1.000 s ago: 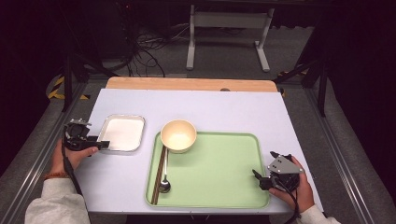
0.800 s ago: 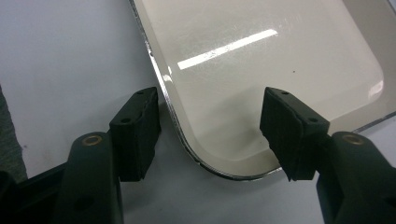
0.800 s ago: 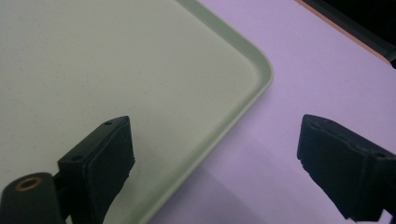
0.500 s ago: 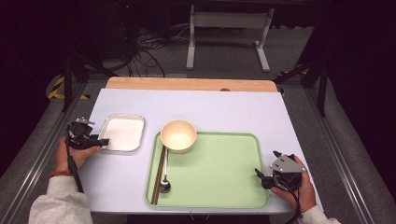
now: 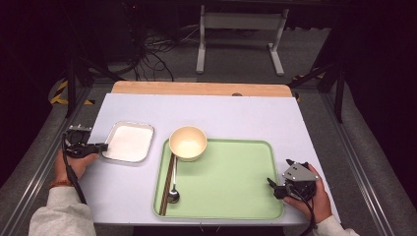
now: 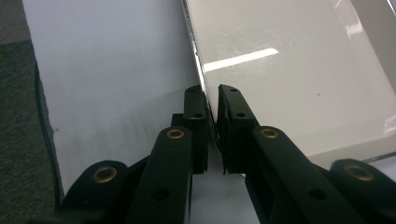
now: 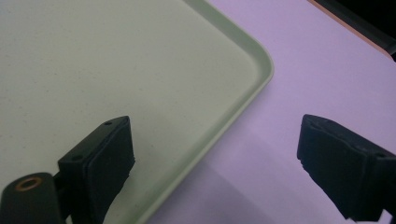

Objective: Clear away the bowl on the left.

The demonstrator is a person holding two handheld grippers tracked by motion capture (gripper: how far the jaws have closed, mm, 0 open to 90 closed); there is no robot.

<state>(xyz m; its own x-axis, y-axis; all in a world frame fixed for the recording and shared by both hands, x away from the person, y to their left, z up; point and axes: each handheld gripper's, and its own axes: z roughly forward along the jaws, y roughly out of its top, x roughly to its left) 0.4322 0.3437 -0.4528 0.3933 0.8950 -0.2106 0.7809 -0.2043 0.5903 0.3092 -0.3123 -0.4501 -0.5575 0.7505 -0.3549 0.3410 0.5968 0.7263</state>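
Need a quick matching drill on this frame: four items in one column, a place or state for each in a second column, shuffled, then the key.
Items
1. left tool
2. right tool
3. bowl
4. spoon

Places or states
A. lying on the green tray beside the chopsticks
B. jaws wide apart, straddling the green tray's right rim
C. standing on the far left corner of the green tray
D. jaws just closed onto the near rim of the small white tray

Pairs: 1-D, 2-B, 3-C, 4-A
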